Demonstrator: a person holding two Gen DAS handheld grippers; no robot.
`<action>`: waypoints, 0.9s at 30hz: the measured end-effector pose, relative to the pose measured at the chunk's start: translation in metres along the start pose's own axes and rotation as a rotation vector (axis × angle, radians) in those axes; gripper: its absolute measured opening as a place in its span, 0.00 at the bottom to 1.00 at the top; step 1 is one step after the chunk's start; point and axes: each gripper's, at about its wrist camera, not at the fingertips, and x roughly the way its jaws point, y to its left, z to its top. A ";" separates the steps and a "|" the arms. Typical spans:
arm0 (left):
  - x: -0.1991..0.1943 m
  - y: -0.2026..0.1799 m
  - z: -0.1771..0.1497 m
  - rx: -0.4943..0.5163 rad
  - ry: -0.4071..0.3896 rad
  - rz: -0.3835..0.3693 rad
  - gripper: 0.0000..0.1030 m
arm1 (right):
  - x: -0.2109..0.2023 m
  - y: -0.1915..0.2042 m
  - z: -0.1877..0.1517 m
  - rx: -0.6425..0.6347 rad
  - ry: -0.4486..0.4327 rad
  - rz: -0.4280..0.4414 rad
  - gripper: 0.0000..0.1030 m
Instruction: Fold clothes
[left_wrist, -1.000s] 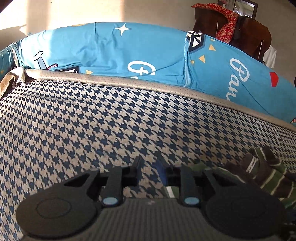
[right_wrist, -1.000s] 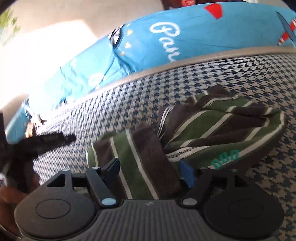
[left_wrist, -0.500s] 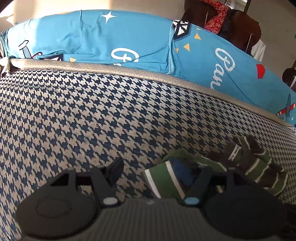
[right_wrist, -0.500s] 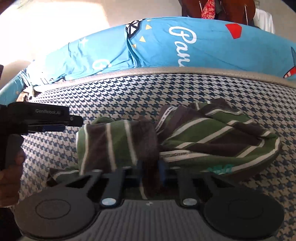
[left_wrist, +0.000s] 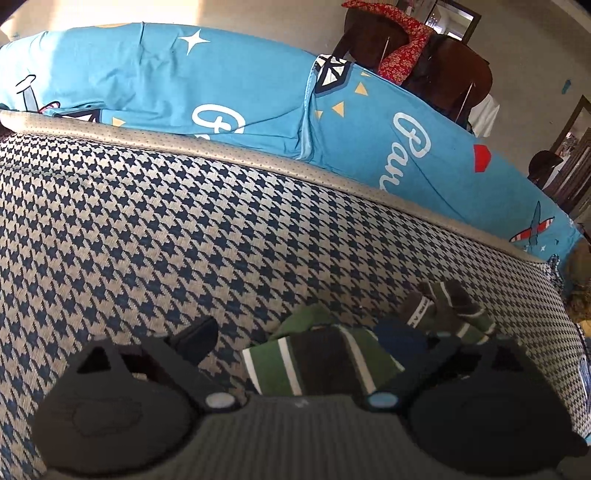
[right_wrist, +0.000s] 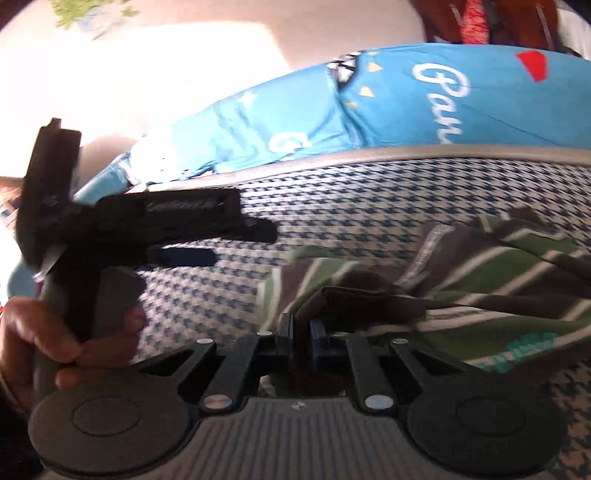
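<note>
A green, brown and white striped garment (right_wrist: 480, 280) lies crumpled on a blue-and-beige houndstooth bed (left_wrist: 184, 229), gripped at one edge by the right tool (right_wrist: 301, 338), whose two fingers are drawn close together with a brown fold of the fabric pinched between them. The rest of the garment spreads forward and to the right of that tool, with a teal printed mark near its right-hand hem.

The left tool (left_wrist: 295, 334) stands wide, its fingers spread well apart. A striped end of the garment (left_wrist: 321, 358) lies between them on the bed, close to the right finger and clear of the left one. A further bunched part of the cloth sits just ahead and to the right.

From the right wrist view, the left tool (right_wrist: 207, 240) appears to the left, roughly level over the bed, with its fingers pointing towards the garment. A person's left hand (right_wrist: 70, 332) wraps its handle from below, fingers curled round the grip.

Beyond both tools, along the far edge of the bed, runs a bright blue printed bedsheet (left_wrist: 258, 122) with white lettering, stars and aeroplanes. A dark wooden chair (left_wrist: 443, 74) draped with red patterned cloth stands behind it.
</note>
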 end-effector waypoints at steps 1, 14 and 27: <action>0.000 -0.001 0.000 0.007 0.005 -0.008 0.97 | 0.001 0.003 -0.001 -0.013 0.000 0.014 0.11; 0.001 -0.008 -0.009 0.095 0.101 -0.104 1.00 | 0.013 0.035 -0.009 -0.183 0.055 0.162 0.11; 0.022 0.018 -0.027 0.128 0.222 0.069 1.00 | 0.008 0.029 -0.001 -0.250 0.076 0.182 0.18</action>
